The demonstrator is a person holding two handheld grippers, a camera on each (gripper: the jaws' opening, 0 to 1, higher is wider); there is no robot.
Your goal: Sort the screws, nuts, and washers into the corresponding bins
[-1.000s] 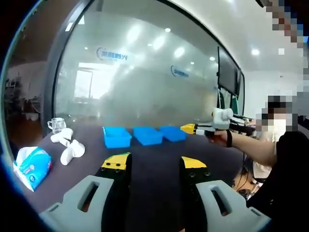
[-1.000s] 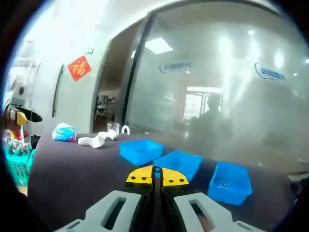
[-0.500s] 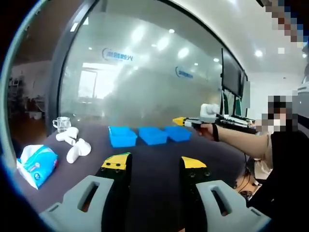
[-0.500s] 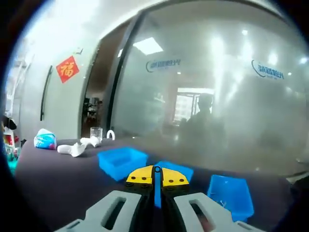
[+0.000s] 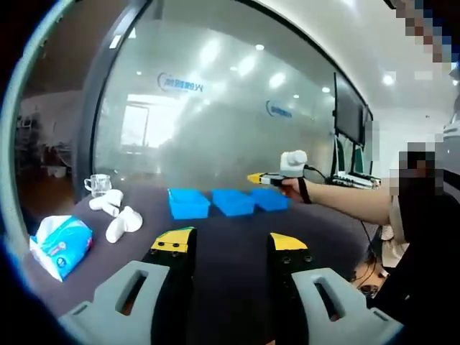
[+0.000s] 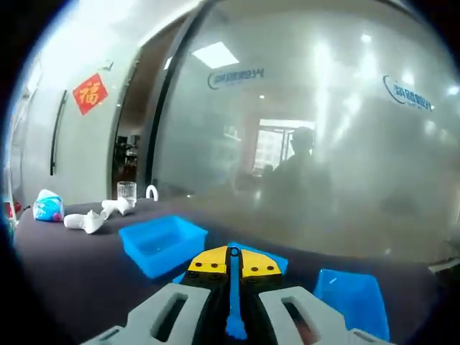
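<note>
Three blue bins stand in a row on the dark table point(image 5: 230, 223): left bin point(image 5: 188, 203), middle bin point(image 5: 231, 202), right bin point(image 5: 269, 199). My left gripper point(image 5: 230, 243) is open low over the near table, well short of them, with nothing between its yellow tips. A person's hand holds my right gripper point(image 5: 260, 177) in the air just above the right bin. In the right gripper view its jaws point(image 6: 233, 260) are shut over the middle bin point(image 6: 277, 257), between the left bin point(image 6: 162, 241) and the right bin point(image 6: 356, 296). I make out no part between them.
A tissue pack point(image 5: 61, 244), white plastic pieces point(image 5: 118, 218) and a glass point(image 5: 97, 185) sit at the table's left end. A frosted glass wall point(image 5: 215, 122) rises behind the bins. The person's arm point(image 5: 345, 203) reaches in from the right.
The right gripper has moved left and up over the bins, still shut. Both cameras have drifted closer to the bins. The left gripper stays open.
</note>
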